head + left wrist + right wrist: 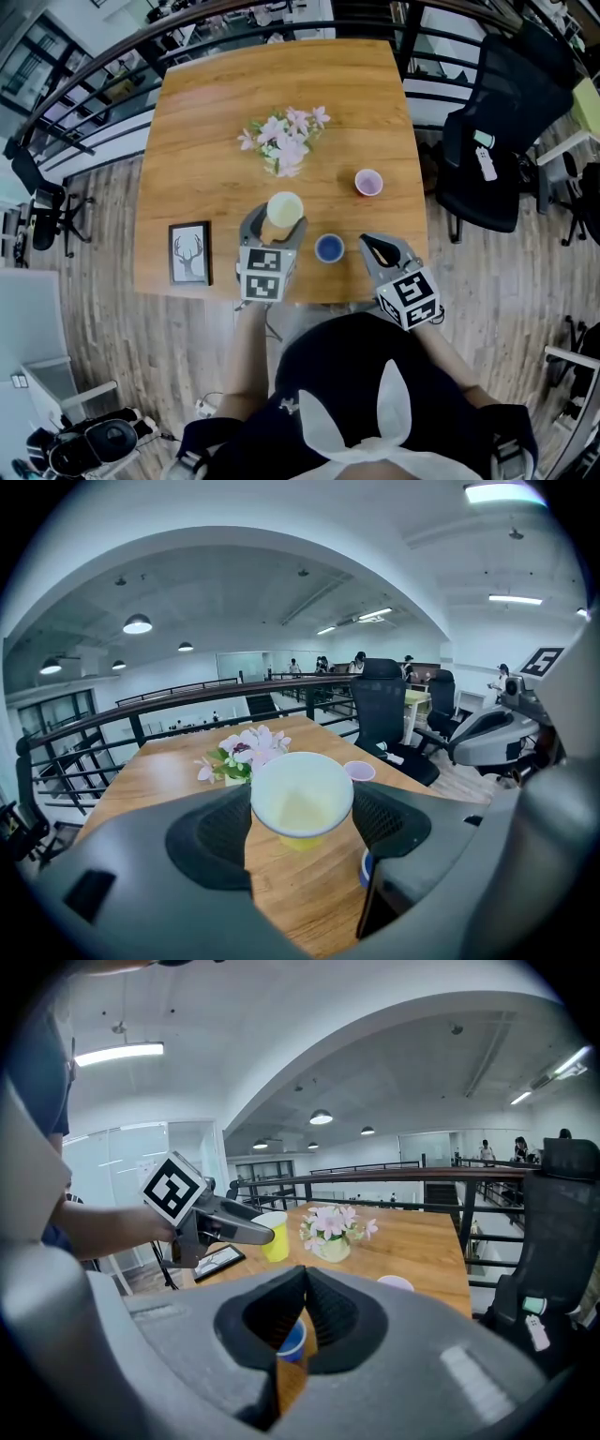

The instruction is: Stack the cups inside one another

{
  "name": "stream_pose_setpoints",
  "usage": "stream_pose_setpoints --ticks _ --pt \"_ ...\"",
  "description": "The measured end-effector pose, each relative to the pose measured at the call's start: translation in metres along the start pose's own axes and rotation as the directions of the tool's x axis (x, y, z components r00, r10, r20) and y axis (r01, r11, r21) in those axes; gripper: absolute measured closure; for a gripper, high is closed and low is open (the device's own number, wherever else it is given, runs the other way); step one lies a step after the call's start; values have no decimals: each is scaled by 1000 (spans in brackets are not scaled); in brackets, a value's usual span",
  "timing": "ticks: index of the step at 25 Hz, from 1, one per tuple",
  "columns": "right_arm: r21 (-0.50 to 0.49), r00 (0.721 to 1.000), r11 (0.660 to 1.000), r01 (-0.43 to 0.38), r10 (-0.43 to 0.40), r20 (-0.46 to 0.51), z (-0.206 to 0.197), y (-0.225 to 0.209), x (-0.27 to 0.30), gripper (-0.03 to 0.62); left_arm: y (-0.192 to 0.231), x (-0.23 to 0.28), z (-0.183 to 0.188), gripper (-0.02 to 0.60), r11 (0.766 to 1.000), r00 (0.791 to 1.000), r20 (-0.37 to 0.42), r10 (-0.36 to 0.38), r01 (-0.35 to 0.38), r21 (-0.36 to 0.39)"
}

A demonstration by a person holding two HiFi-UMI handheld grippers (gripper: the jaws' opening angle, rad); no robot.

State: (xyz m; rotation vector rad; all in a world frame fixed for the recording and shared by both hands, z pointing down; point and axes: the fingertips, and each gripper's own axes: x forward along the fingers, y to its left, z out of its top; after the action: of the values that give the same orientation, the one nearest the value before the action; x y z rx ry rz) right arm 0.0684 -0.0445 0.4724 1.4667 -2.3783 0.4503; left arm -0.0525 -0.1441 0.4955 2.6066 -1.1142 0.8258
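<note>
We show the left gripper (277,221) jaws grasping the yellow cup (285,207), the right gripper (367,241) jaws clenched empty, the blue cup (329,247) at its nine o'clock.

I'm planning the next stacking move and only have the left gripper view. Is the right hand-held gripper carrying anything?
Observer: No. In its own view the right hand-held gripper has its jaws shut together, with nothing between them.
Operator: I only see a sliver of blue low on my right. What is it?
Observer: The head view shows it whole. It is a blue cup, upright on the table near the front edge, between the two grippers and apart from both.
Operator: Anything off to my left?
Observer: Yes. A framed deer picture sits near the table's front left corner, left of the left hand-held gripper.
</note>
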Motion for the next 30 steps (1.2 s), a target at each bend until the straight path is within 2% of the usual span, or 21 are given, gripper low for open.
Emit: stream_pose_setpoints --ticks 4,12,20,30 --pt "13 1000 1000 20 -20 5 -1 -7 -8 595 -13 4 15 230 999 999 17 -33 33 18" --pt "47 998 997 65 -66 18 -6 -22 -24 595 -40 2 14 230 996 996 5 -89 89 30" --pt "82 996 993 88 -89 8 -18 -27 -30 595 -68 -1 -3 230 988 988 -25 -149 150 34" --pt "95 997 992 79 -78 -16 -29 -24 -28 595 -99 1 -23 230 976 973 -75 -217 219 18"
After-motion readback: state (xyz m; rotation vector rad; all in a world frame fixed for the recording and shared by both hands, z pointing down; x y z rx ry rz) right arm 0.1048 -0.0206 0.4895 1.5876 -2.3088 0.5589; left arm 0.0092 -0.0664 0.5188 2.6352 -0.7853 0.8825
